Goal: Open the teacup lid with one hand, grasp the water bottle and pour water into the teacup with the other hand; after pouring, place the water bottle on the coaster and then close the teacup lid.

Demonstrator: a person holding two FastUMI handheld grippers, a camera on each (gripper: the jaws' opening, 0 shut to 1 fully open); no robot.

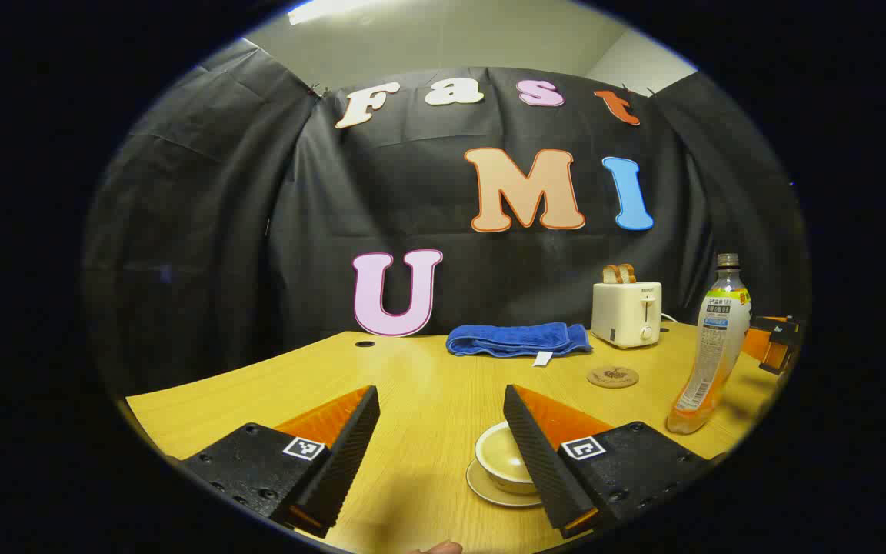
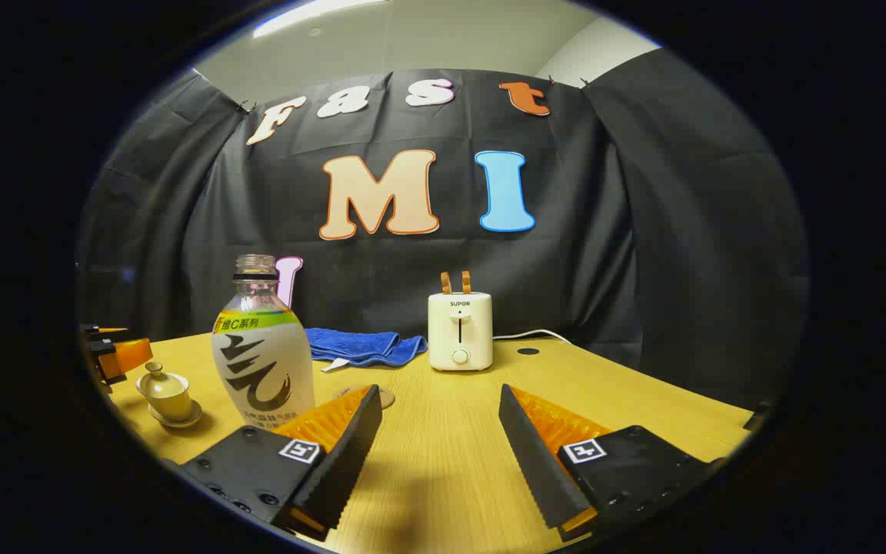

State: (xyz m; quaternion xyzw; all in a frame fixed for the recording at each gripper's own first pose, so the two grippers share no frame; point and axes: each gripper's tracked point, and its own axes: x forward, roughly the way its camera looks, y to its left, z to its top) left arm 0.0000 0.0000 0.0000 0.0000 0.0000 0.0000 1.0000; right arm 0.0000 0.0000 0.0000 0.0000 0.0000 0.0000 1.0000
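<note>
A: Hand-held gripper, left one (image 1: 441, 446): fingers are spread apart, nothing held. Teacup (image 1: 506, 460) is seen just right of centre, low between the fingers, partly hidden behind the right finger, sitting on its saucer (image 1: 489, 491) on the table (image 1: 412, 385).

B: Lid status?

A: In the right gripper view the teacup (image 2: 165, 393) is seen far left w/ lid (image 2: 155, 373) seated on top, knob up. In the left gripper view the top looks like an open bowl, so it can't be settled from that angle.

B: And the right hand-held gripper (image 2: 438, 442)?

A: Also wide open, empty. Water bottle (image 2: 262, 350) stands upright, cap off, just beyond and left of its left finger, long axis vertical. Coaster (image 2: 372, 396) is partly hidden behind that finger, right of the bottle, nearer than the toaster (image 2: 459, 331) and blue towel (image 2: 362, 346).

B: So the split?

A: Judged: cup is nearer the left one, bottle nearer the right. Bottle would need a leftward shift and a side-on grasp across the body.
</note>
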